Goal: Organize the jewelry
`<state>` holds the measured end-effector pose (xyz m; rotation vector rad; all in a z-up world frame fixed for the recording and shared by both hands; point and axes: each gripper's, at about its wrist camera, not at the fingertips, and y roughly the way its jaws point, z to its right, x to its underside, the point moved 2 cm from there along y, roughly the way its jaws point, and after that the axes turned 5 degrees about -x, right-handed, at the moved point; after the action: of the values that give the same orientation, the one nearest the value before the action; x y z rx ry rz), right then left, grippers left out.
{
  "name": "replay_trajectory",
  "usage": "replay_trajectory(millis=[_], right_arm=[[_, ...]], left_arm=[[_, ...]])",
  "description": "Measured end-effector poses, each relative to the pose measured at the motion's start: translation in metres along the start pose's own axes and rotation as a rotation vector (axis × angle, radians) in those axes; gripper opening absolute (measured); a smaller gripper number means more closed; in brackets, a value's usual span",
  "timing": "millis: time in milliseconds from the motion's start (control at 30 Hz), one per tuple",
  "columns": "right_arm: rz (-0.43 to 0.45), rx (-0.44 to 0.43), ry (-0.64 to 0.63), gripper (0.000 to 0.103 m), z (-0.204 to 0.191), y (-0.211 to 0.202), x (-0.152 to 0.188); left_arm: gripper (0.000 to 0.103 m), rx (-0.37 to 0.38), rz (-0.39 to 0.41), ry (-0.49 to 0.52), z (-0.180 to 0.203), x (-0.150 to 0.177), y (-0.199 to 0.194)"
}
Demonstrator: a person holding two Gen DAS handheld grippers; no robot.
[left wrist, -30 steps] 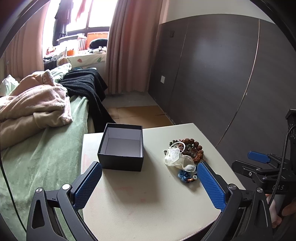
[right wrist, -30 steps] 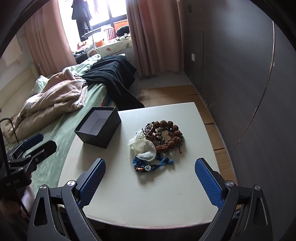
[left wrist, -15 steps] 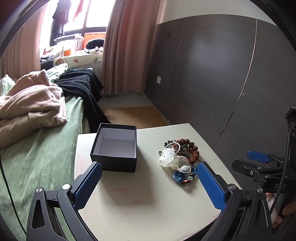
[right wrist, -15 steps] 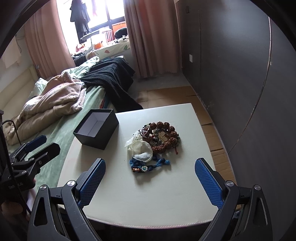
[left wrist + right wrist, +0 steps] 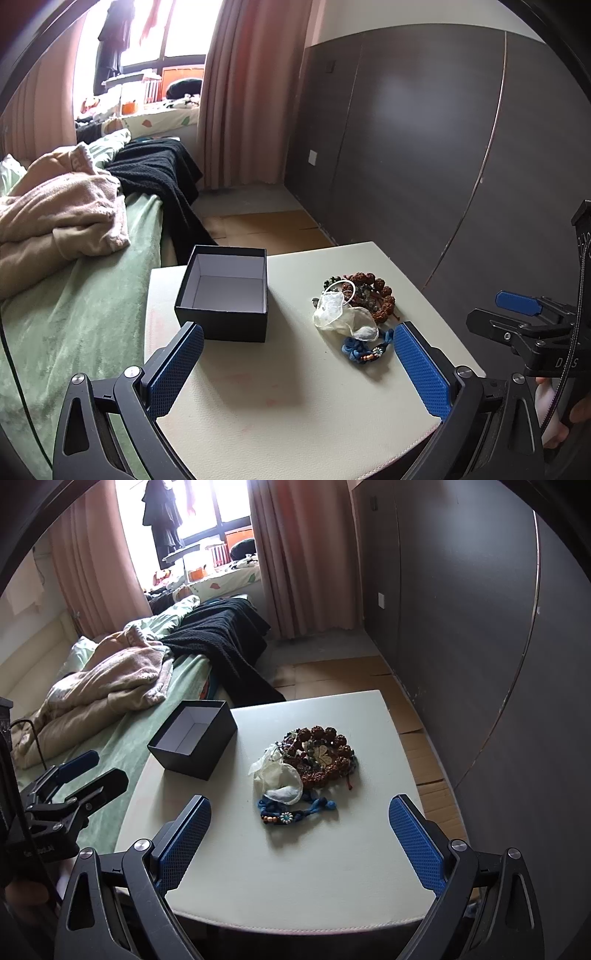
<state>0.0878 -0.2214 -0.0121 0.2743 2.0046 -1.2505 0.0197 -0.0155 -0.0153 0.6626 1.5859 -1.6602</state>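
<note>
An open black box (image 5: 225, 295) (image 5: 194, 738) with a pale empty inside sits at the left of the cream table (image 5: 295, 387) (image 5: 295, 864). To its right lies a heap of jewelry: a brown bead bracelet (image 5: 373, 291) (image 5: 321, 753), a sheer white pouch (image 5: 341, 315) (image 5: 277, 779) and a blue cord bracelet (image 5: 364, 349) (image 5: 291, 810). My left gripper (image 5: 297, 356) hovers open over the near table, empty. My right gripper (image 5: 299, 834) stands open just short of the blue cord bracelet, holding nothing. Each gripper shows at the other view's edge (image 5: 524, 325) (image 5: 70, 786).
A bed (image 5: 74, 295) with a green cover, a pink blanket (image 5: 62, 214) and a black throw (image 5: 159, 173) adjoins the table's left side. Dark wall panels (image 5: 424, 147) rise to the right. Cardboard covers the floor (image 5: 369, 675) beyond the table.
Both views have shifted slightly: the box and jewelry sit a little further left and lower in the left wrist view. Both grippers stay open and empty.
</note>
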Motion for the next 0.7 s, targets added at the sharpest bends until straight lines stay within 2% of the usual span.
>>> replay_trajectory(millis=[700], right_arm=[[0.001, 0.009, -0.005, 0.098, 0.0049, -0.0015, 0.0013]], left_arm=[[0.102, -0.015, 0.022, 0.022, 0.0012, 0.0030, 0.0002]])
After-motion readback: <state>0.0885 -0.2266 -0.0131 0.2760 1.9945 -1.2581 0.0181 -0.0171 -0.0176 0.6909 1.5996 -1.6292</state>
